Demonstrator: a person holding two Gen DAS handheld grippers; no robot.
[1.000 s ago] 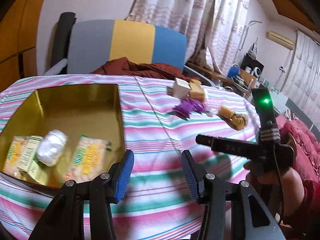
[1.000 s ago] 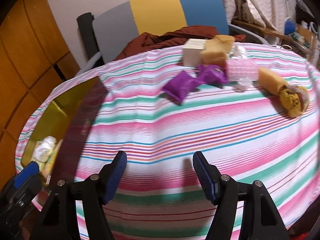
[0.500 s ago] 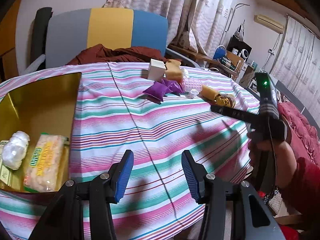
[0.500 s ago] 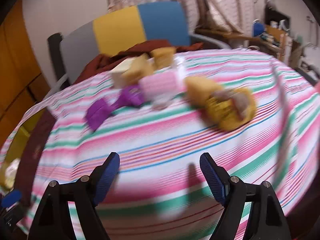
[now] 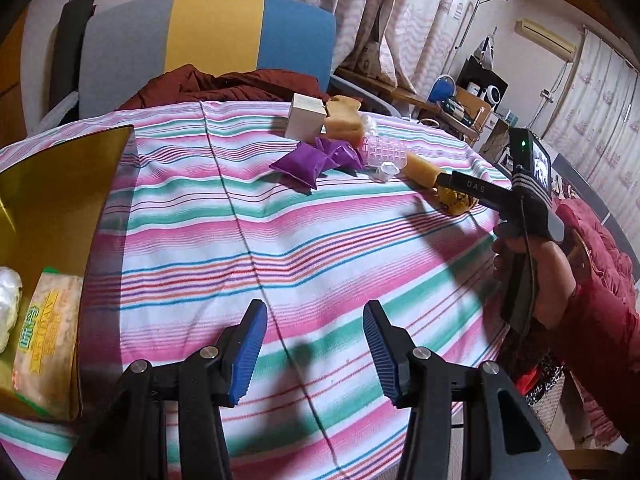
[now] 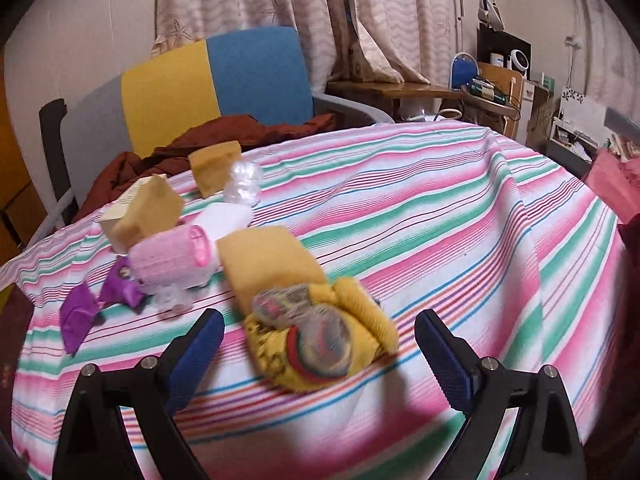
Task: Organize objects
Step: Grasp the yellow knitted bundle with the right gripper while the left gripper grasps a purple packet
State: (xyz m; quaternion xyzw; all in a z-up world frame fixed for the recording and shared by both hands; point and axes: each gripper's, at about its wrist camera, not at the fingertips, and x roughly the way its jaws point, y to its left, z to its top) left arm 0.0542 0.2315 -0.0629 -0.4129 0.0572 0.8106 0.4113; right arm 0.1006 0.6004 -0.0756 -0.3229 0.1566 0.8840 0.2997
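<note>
A pile of small objects lies on the striped tablecloth (image 5: 280, 248). My right gripper (image 6: 320, 354) is open, its jaws on either side of a yellow bundle with round netted pieces (image 6: 320, 336), just short of it. Behind the bundle lie a yellow sponge (image 6: 268, 264), a pink hair roller (image 6: 172, 258), purple packets (image 6: 100, 300) and tan blocks (image 6: 216, 172). My left gripper (image 5: 314, 354) is open and empty over bare cloth. A gold box (image 5: 52, 200) at the left holds a snack packet (image 5: 44, 336) and a white bundle (image 5: 8, 300).
A grey, yellow and blue chair (image 5: 208, 40) with a brown cloth (image 5: 224, 84) stands behind the table. A white box (image 5: 305, 122) stands by the pile. The hand with the right gripper body (image 5: 528, 208) is at the table's right edge. A cluttered desk (image 6: 480, 92) is at back right.
My right gripper swung right and moved in on the yellow bundle, which now sits between its open jaws. My left gripper turned away from the gold box toward the table's middle.
</note>
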